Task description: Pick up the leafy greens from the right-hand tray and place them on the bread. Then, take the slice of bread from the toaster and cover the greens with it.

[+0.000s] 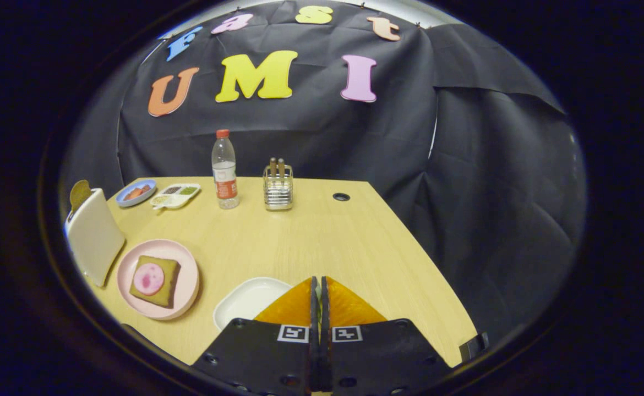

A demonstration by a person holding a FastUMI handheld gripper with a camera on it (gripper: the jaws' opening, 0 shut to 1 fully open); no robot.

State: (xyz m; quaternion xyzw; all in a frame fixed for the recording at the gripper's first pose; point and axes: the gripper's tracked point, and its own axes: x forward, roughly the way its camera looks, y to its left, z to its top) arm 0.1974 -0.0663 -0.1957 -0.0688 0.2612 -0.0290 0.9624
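Greens cannot be made out. Bread (154,281) with a pink slice lies on a pink plate (187,286), beside the toaster (94,235), left of the claw (317,286). Claw fingers press together over a white tray (245,300) on the surface (311,236).

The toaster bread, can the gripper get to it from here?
Probably yes. The bread sticks up out of the toaster, nothing covering it. The gripper has its fingers shut together, so it must open first and swing past the pink plate.
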